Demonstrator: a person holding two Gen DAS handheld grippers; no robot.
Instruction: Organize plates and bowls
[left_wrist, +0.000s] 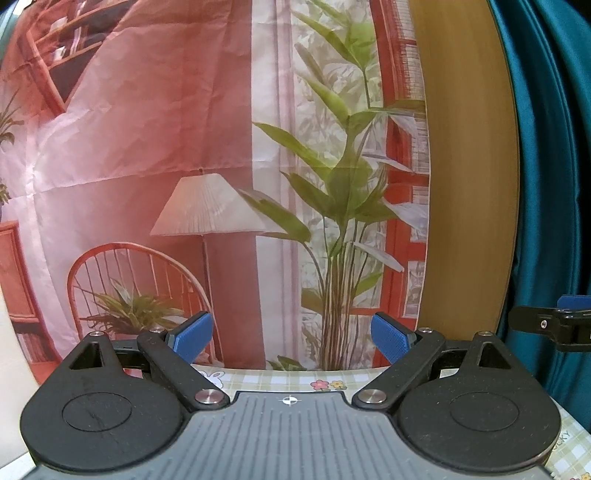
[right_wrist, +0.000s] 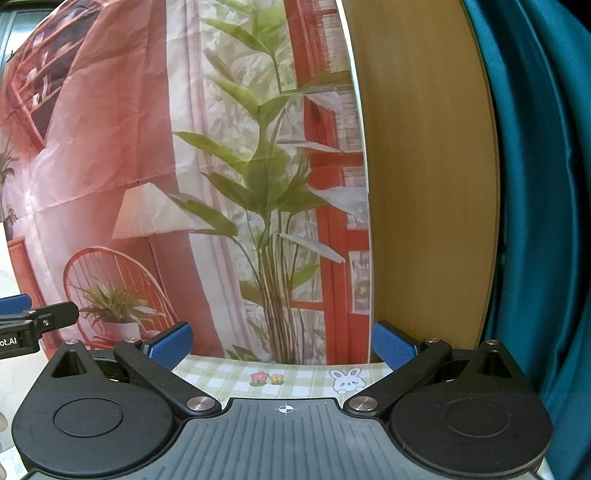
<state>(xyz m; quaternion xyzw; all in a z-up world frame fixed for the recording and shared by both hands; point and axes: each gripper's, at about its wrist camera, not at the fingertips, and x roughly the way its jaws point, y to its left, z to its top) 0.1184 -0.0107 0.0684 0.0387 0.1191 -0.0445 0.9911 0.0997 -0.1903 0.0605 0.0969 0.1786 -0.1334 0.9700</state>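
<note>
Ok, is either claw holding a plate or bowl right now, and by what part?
Nothing is held. The left claw and right claw are both open and empty, and no plate or bowl is in view.

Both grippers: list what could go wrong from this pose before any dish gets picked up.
1. No plates or bowls show in either view; both cameras face the printed backdrop, so any reach down would be blind.
2. The left gripper and right gripper are open, empty and side by side; swinging either inward might knock them together.
3. The backdrop hangs right at the tablecloth's far edge, so pushing forward could snag it.
</note>
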